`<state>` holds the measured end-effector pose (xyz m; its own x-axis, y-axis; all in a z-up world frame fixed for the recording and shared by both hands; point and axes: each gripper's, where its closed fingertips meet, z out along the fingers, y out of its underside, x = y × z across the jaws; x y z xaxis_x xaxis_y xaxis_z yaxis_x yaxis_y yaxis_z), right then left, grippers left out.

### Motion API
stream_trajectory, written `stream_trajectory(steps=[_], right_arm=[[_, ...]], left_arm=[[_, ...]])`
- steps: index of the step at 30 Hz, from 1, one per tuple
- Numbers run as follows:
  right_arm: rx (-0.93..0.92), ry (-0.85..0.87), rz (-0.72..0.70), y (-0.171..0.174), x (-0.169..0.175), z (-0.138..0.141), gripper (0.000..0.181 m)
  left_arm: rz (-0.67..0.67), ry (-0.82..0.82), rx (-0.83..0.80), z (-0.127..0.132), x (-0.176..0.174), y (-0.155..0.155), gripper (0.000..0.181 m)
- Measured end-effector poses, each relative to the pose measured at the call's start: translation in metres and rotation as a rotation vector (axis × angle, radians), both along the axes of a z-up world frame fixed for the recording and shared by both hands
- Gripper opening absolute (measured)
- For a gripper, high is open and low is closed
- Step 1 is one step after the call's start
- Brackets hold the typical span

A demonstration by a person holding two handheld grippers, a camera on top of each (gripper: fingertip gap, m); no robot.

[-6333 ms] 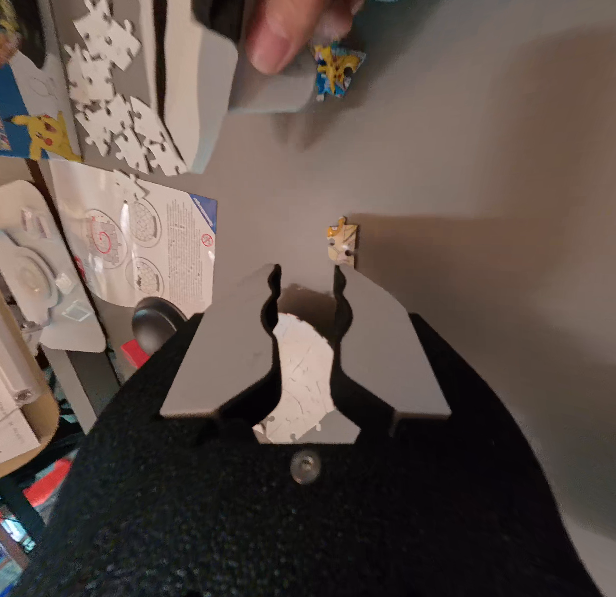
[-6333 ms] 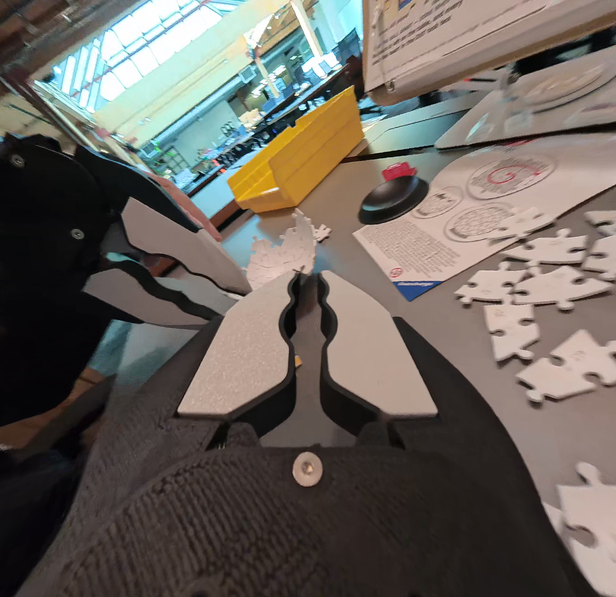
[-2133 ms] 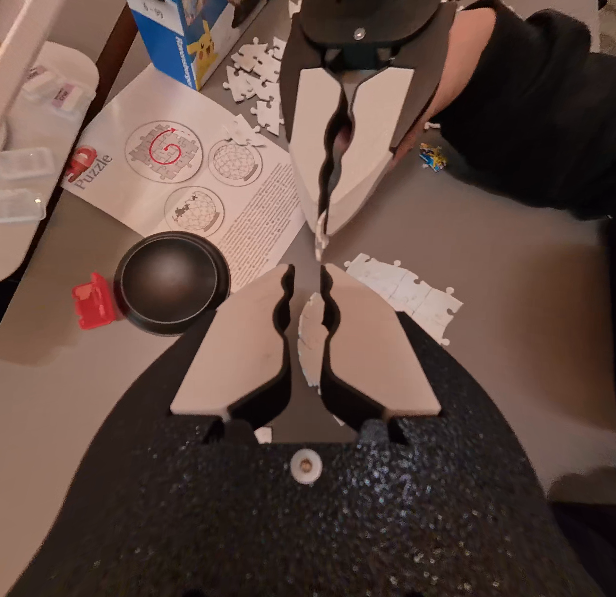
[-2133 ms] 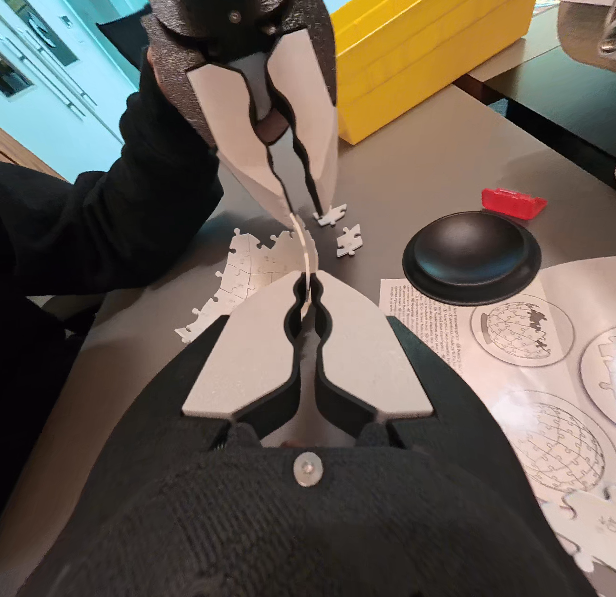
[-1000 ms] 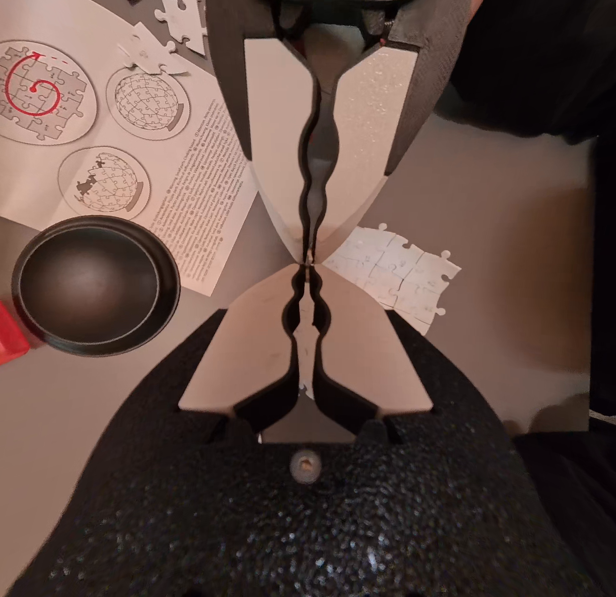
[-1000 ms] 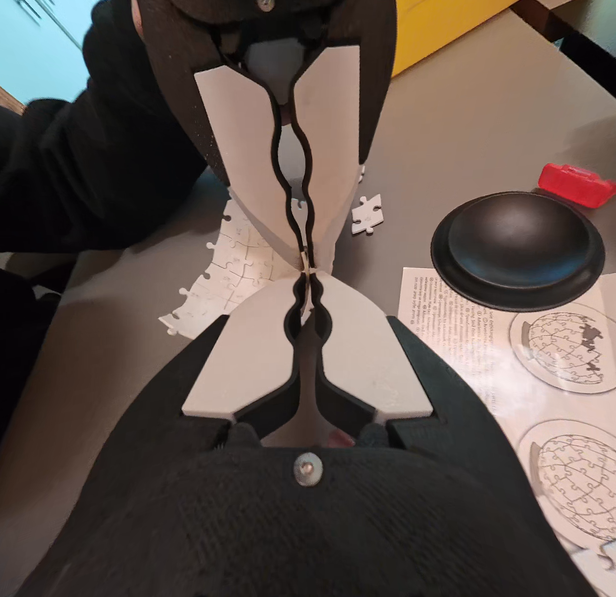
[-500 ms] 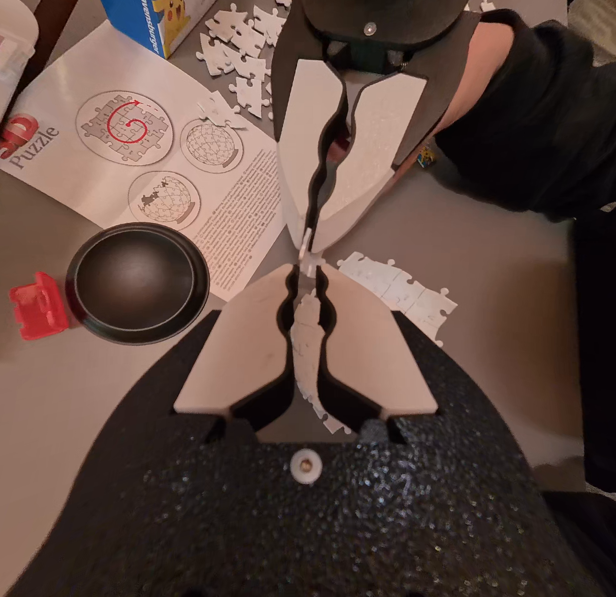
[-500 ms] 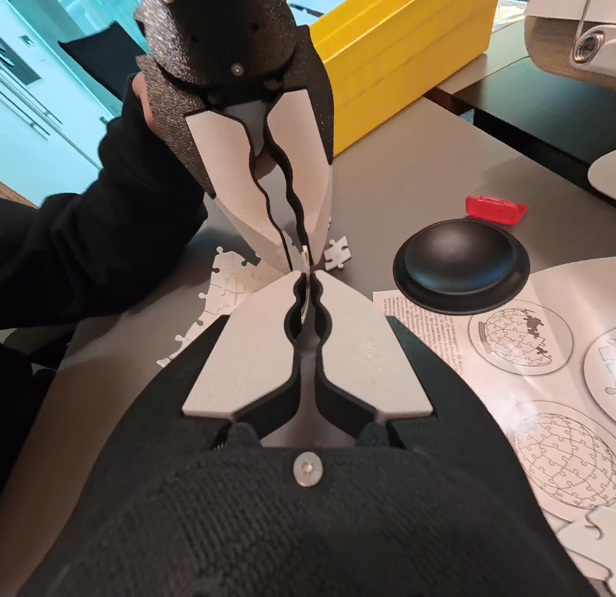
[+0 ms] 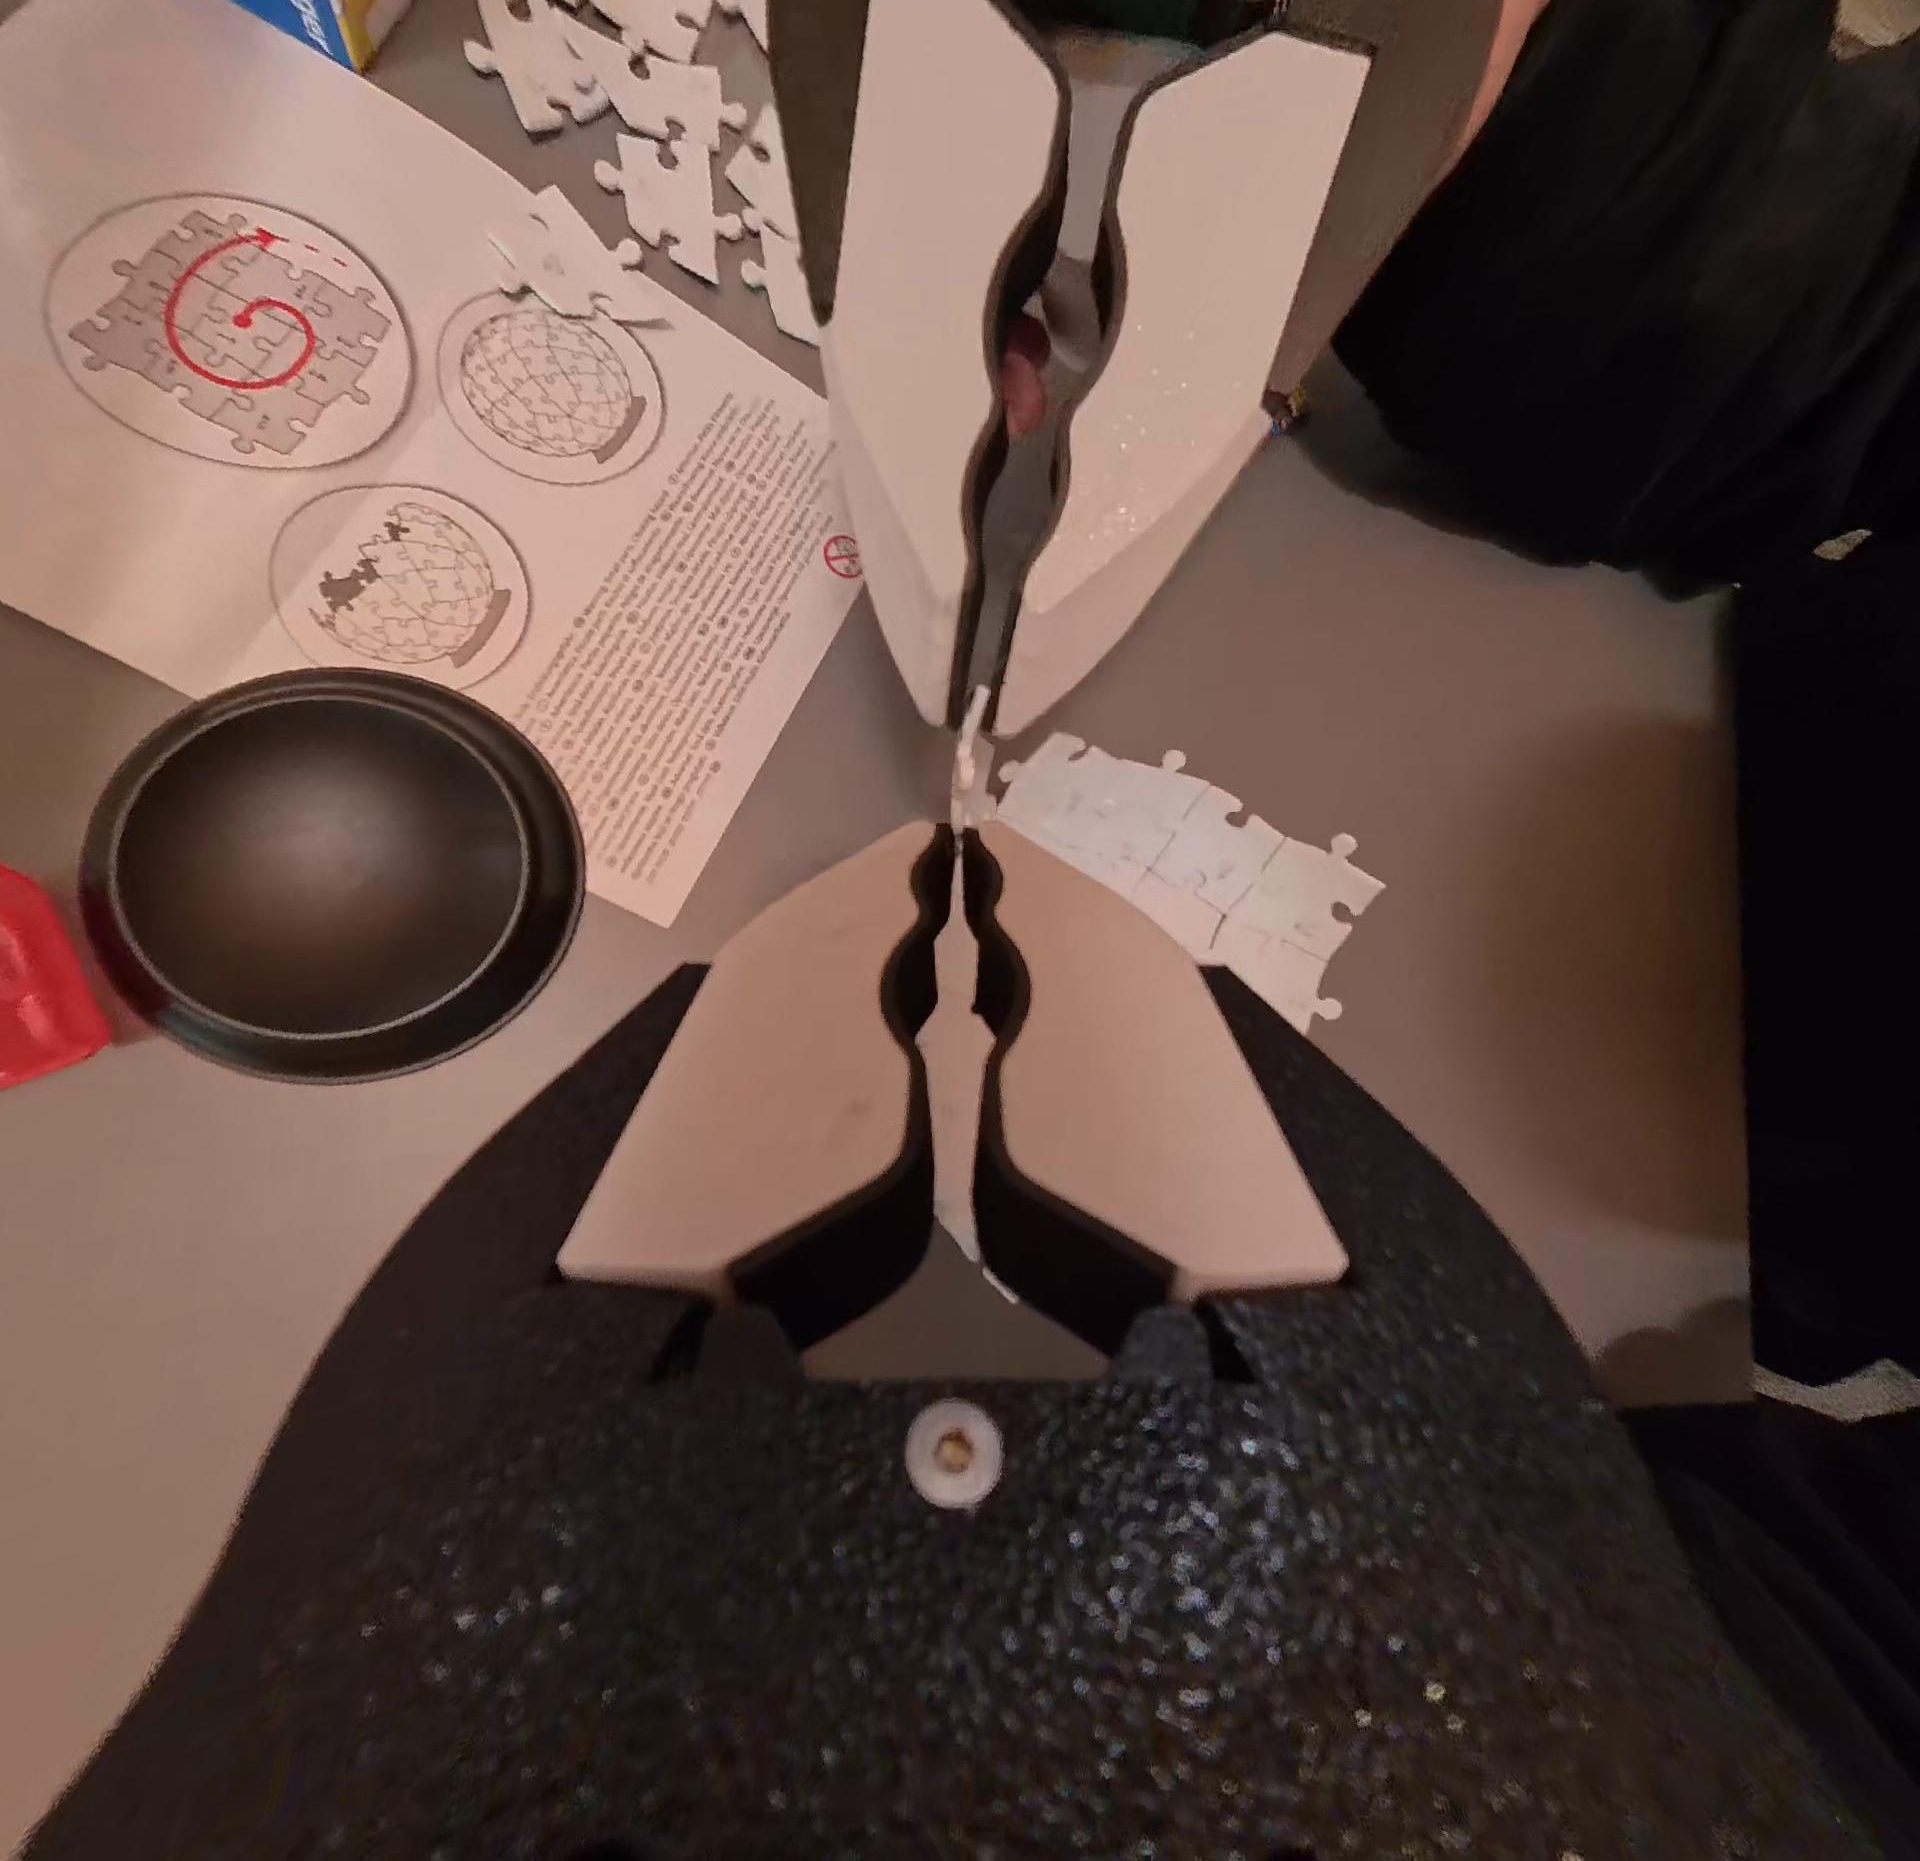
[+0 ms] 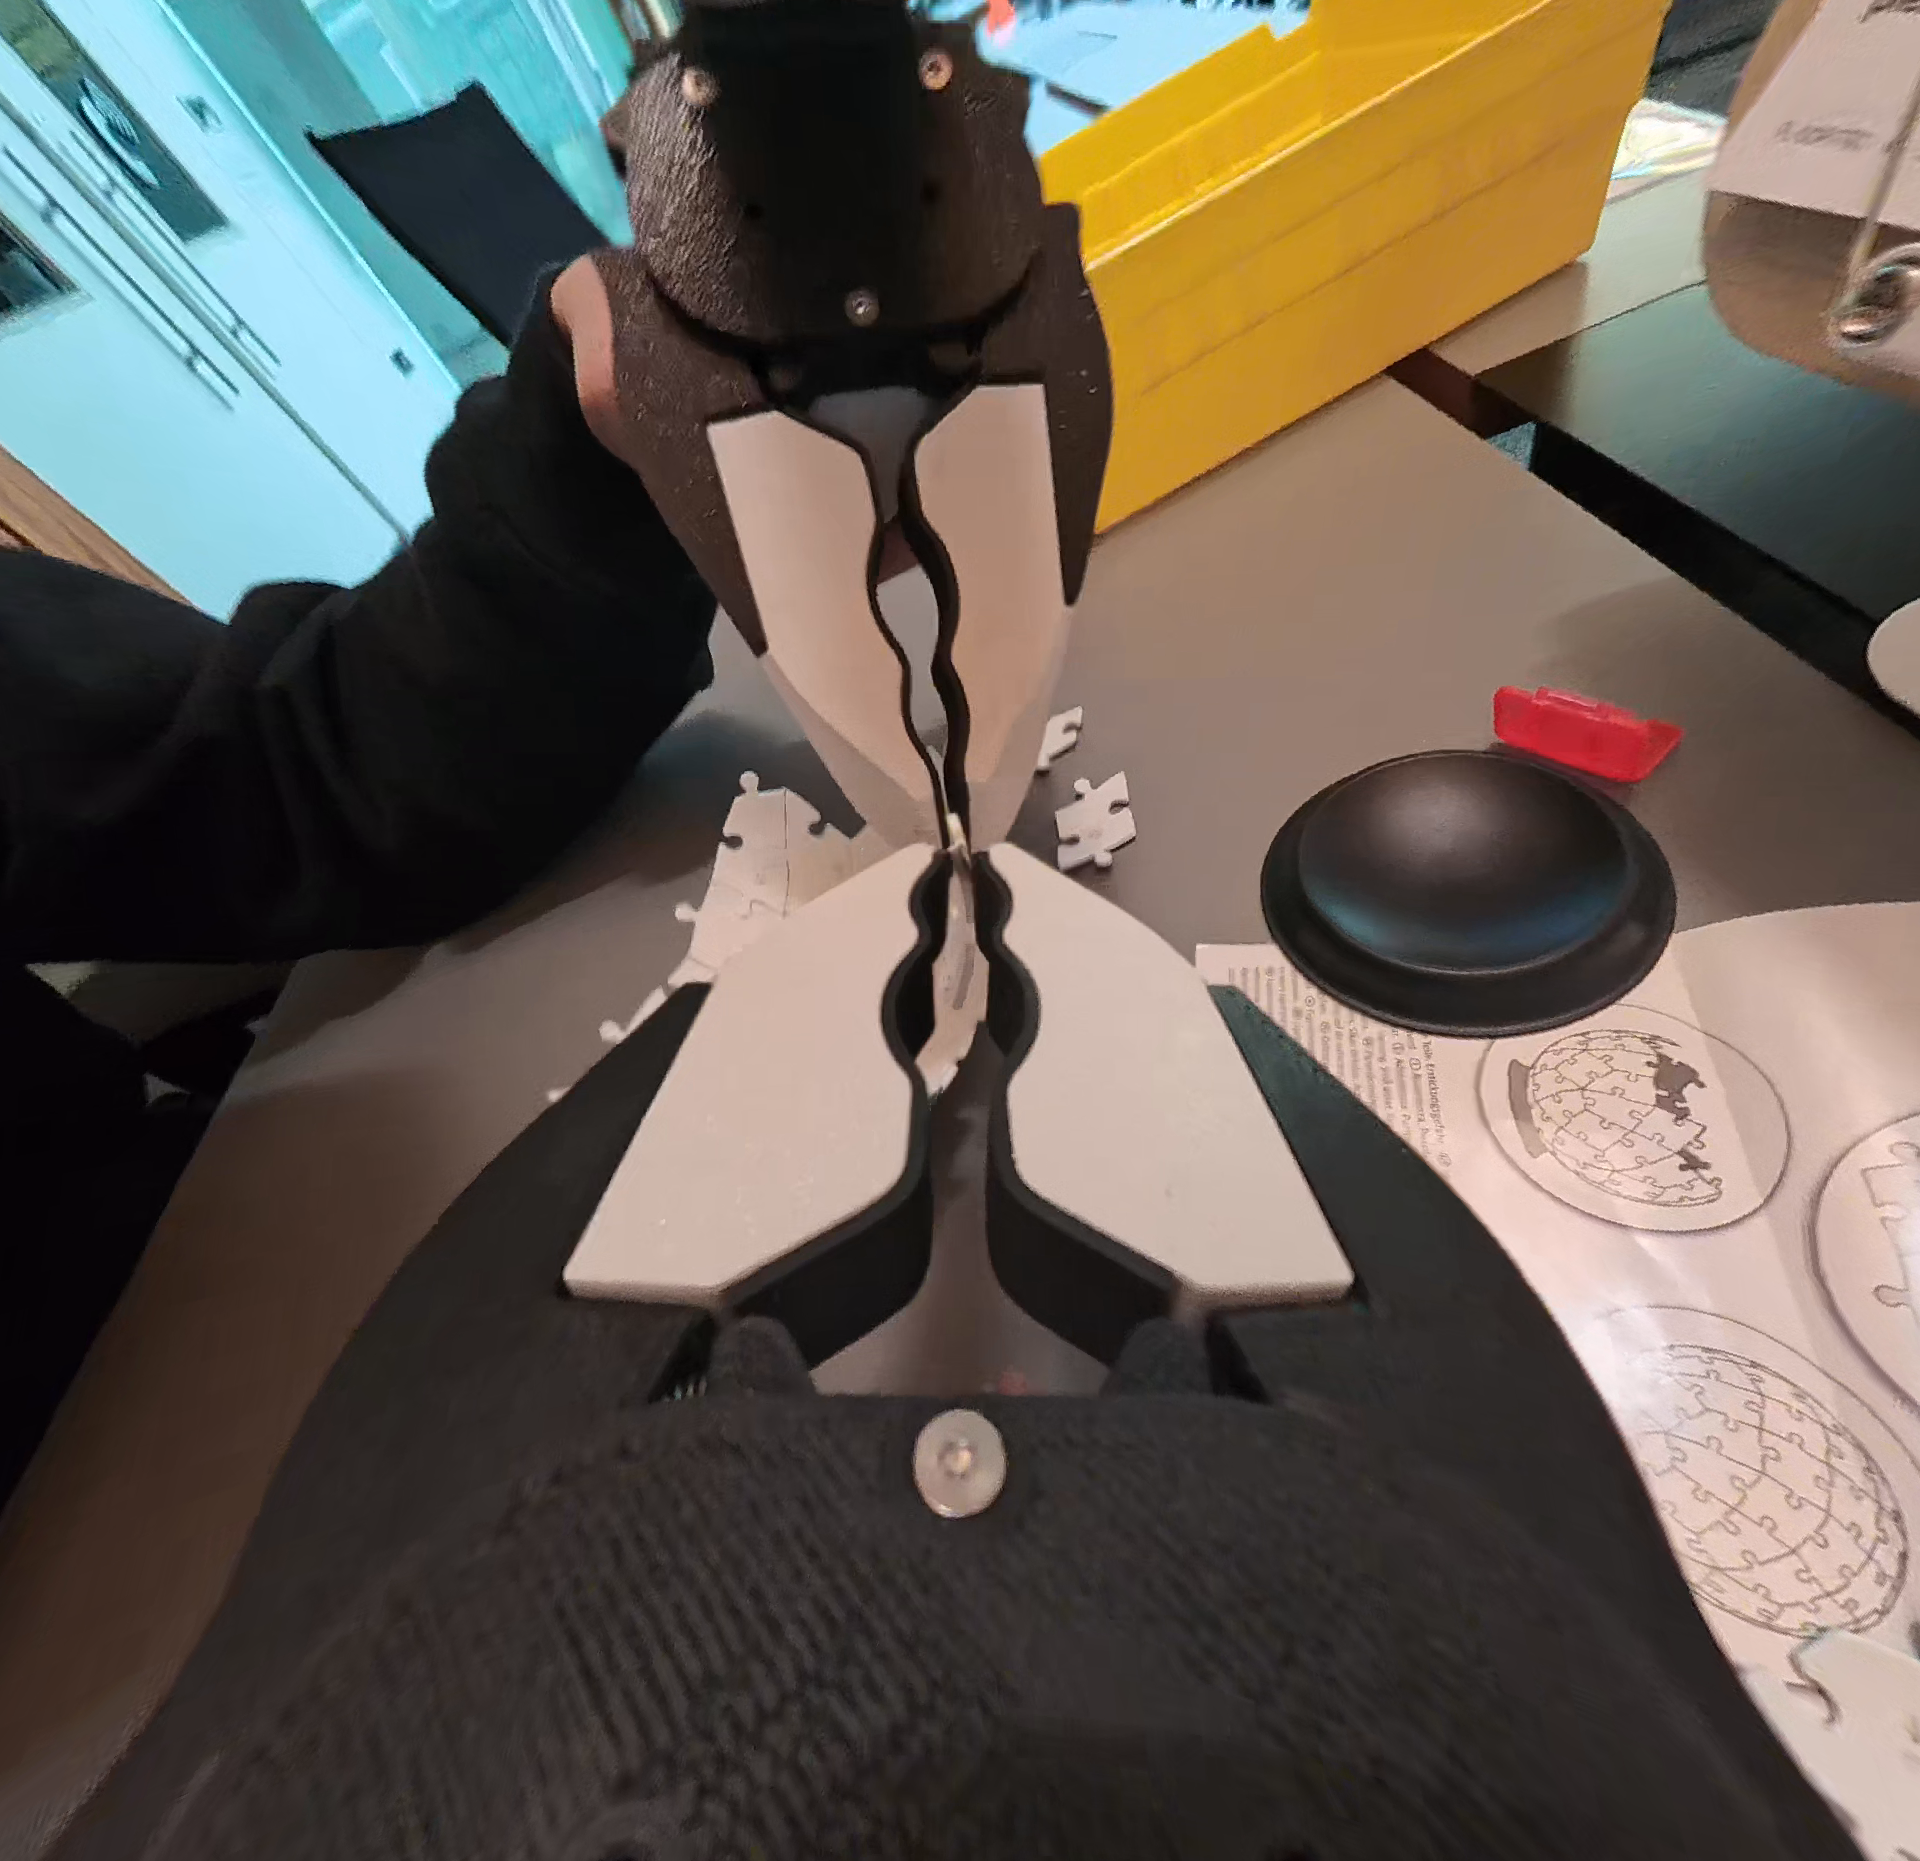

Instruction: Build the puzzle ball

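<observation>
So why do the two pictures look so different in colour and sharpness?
Left wrist view: dim, warm light, dark shadow on the table, red clip smeared at the edge. Right wrist view: cool daylight from the windows, yellow bin soft, edges bowed by the wide lens.

Black speckled tongs (image 9: 954, 840) with pale wavy-edged fingers (image 9: 810, 1063), 1 silver screw, black sleeve (image 10: 343, 731).

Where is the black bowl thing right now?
The black round stand sits on the grey table, at the left of the left wrist view, touching the instruction sheet, with a red plastic piece beside it.
</observation>
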<state>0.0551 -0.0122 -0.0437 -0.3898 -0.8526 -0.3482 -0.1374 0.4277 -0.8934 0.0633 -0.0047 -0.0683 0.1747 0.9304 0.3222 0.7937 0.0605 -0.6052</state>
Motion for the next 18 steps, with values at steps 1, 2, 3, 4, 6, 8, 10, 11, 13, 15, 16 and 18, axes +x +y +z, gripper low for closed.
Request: stream_trajectory(steps=[1,2,3,4,6,8,10,11,13,15,16,18], right_arm=[[-0.013,0.037,0.013,0.002,0.001,-0.003,0.004],[-0.024,0.075,0.024,0.004,0.002,-0.007,0.004],[-0.032,0.114,0.037,0.006,0.003,-0.011,0.004],[-0.038,0.154,0.043,0.006,0.003,-0.016,0.006],[-0.047,0.21,0.062,0.008,0.005,-0.023,0.005],[-0.046,0.237,0.073,0.01,0.006,-0.026,0.002],[-0.034,0.244,0.029,0.005,0.004,-0.025,0.002],[-0.023,0.234,0.009,0.003,0.002,-0.024,0.002],[0.02,0.204,-0.022,0.0,-0.001,-0.022,0.002],[0.029,0.166,-0.038,-0.002,-0.001,-0.019,0.002],[0.03,0.145,-0.041,-0.002,-0.001,-0.016,0.002],[0.026,0.12,-0.048,-0.003,0.0,-0.013,0.002]], left_arm=[[-0.01,-0.011,0.006,-0.002,0.001,0.002,0.001],[-0.021,-0.022,0.008,-0.004,0.002,0.003,0.001],[-0.033,-0.034,0.01,-0.006,0.003,0.005,0.001],[-0.044,-0.045,0.011,-0.008,0.004,0.007,0.001],[-0.053,-0.068,0.008,-0.012,0.005,0.008,0.001],[-0.048,-0.072,-0.01,-0.015,0.004,0.006,0.001],[-0.036,-0.036,-0.054,-0.013,0.001,0.0,0.002],[-0.029,-0.016,-0.076,-0.012,0.0,-0.003,0.002],[-0.011,0.007,-0.1,-0.01,-0.002,-0.007,0.004],[-0.012,0.02,-0.084,-0.007,-0.002,-0.006,0.006],[-0.01,0.027,-0.078,-0.007,-0.003,-0.006,0.006],[-0.012,0.032,-0.062,-0.006,-0.005,-0.005,0.003]])
